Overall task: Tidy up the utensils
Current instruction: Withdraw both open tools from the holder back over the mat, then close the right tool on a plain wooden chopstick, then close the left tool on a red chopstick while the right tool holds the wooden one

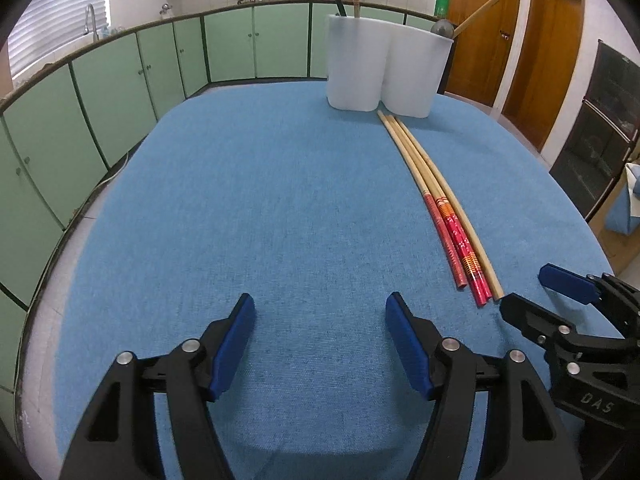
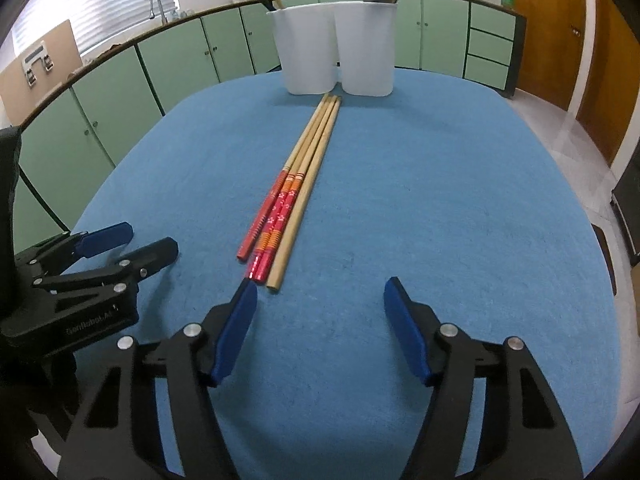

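**Ana:** While both grippers hang low over the blue tablecloth (image 2: 440,200), what lies in front of them?

**Ben:** Four long chopsticks (image 2: 298,188) lie side by side, touching, down the middle of the table. Their plain tips point at a white two-compartment holder (image 2: 332,52) near the far edge; their red patterned ends lie nearest the right gripper (image 2: 320,304). That gripper's blue pads stand apart with nothing between them. Its left pad sits just beside the nearest chopstick ends.

**Ana:** And the other tool?

**Ben:** The left gripper (image 1: 320,316) is also spread and empty, over bare cloth, well to the left of the chopsticks.

**Ana:** How should the pickup go?

**Ben:** I judge the right gripper is about to take a chopstick. It should shift slightly left so the bundle sits between the pads, then close across the thicker patterned ends. The sticks touch, so closing may catch more than one or roll the rest.

**Ana:** Is there room to move?

**Ben:** Plenty. The cloth is bare on both sides, and the way to the holder is open. The holder already has utensils standing in both compartments, so the entry should be steep. The two grippers sit near each other, which is the only crowding.
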Demonstrator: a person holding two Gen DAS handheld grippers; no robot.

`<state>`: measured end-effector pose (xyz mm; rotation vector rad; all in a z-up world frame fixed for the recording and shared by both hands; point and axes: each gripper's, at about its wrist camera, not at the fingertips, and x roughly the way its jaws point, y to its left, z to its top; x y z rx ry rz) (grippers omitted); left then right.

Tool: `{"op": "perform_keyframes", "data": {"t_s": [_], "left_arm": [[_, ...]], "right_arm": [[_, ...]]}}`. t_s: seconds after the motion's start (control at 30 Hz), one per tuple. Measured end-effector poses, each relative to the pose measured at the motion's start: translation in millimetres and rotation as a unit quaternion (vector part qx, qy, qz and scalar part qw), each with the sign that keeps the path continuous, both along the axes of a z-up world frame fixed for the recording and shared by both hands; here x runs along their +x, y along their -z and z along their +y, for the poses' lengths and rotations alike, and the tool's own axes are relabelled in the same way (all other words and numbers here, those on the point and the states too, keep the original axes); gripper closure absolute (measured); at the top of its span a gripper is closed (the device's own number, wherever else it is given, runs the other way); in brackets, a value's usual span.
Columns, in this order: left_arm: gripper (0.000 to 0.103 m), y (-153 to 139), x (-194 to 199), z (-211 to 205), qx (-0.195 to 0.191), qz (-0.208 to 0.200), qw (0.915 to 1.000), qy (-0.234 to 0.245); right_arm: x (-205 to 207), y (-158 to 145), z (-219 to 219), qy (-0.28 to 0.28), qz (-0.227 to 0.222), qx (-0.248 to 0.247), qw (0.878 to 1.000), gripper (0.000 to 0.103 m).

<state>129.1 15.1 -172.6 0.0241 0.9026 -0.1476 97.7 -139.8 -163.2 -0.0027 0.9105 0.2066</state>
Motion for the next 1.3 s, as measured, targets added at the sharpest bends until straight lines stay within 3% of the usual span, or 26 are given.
{"op": "perform_keyframes", "data": {"t_s": [0.2,0.43,0.5,0.63,0.7,0.73,1.3], "left_arm": [[0.034,0.1,-1.7,1.0,-0.005,-0.001,1.0,0.001],[0.033,0.1,-2.5,-0.6,0.001,-0.002,1.0,0.003],[0.033,-0.2,-2.5,-0.3,0.001,-0.002,1.0,0.003],[0.033,-0.2,-2.4,-0.6,0.003,-0.002,1.0,0.002],[0.032,0.1,-1.8,-2.1,0.007,-0.001,1.0,0.002],[0.032,0.1,-1.6,-2.6,0.008,-0.001,1.0,0.003],[0.032,-0.2,0.1,-56.4,0.015,0.008,0.9981,0.059]], "right_arm": [[7.1,-2.6,-10.9,0.029,-0.006,-0.035,0.999,0.045],[-1.0,-7.7,-19.4,0.02,-0.011,0.002,1.0,0.05],[1.4,-4.6,-13.4,0.01,-0.007,0.005,1.0,0.06],[6.6,0.2,-5.8,0.01,-0.004,0.005,1.0,0.069],[9.0,0.2,-6.0,0.008,-0.001,0.014,1.0,0.095],[10.7,0.6,-6.2,0.006,0.002,0.018,1.0,0.097],[3.7,-0.9,-60.9,0.047,-0.005,0.018,0.999,0.097]]}}
